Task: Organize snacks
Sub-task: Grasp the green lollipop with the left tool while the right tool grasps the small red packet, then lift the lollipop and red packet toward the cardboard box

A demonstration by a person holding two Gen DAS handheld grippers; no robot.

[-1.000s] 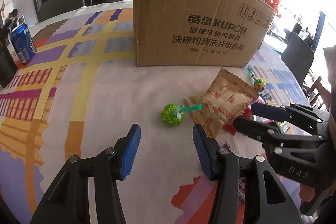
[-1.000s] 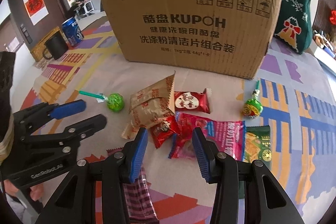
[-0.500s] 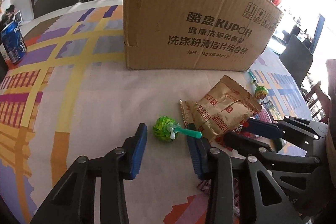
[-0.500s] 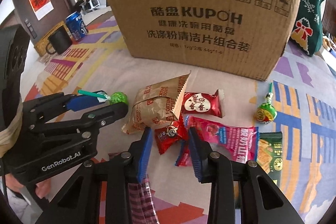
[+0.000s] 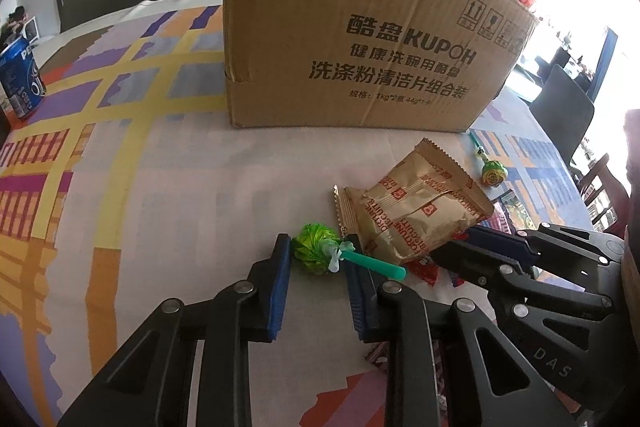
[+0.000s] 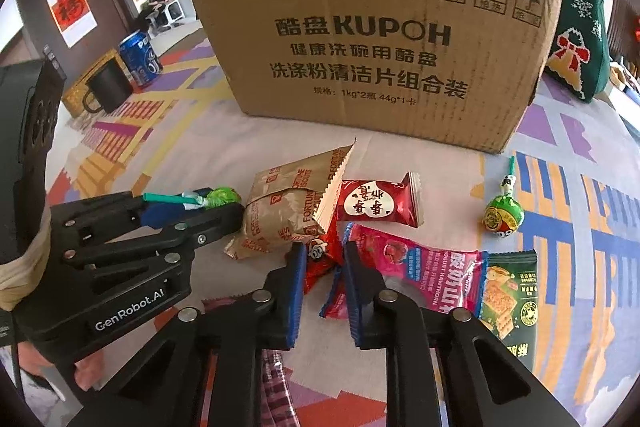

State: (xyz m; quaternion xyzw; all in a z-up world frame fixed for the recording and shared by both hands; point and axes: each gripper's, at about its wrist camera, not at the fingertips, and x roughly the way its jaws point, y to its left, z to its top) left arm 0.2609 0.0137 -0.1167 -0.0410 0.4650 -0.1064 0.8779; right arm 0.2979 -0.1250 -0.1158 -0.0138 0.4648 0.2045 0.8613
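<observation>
Both grippers have just closed on snacks lying on the tablecloth (image 5: 168,163): left gripper (image 5: 316,259) pinches the green lollipop (image 5: 314,254), right gripper (image 6: 320,259) a small red packet (image 6: 320,259). Next, likely lifting each over the cardboard box (image 6: 372,39) behind.

Two lollipops are counted: a green-wrapped one (image 5: 315,254) between the left fingers, and a second one (image 6: 503,214) well to the right of the right fingers. Five flat packets are seen: one brown biscuit packet (image 6: 294,205), one red heart-print packet (image 6: 378,201), one small red packet (image 6: 320,261) between the right fingers, one pink packet (image 6: 420,267), one green packet (image 6: 510,301). One cardboard box (image 6: 372,39), one blue can (image 6: 141,58) and one black mug (image 6: 107,90) are counted beyond the fingers
</observation>
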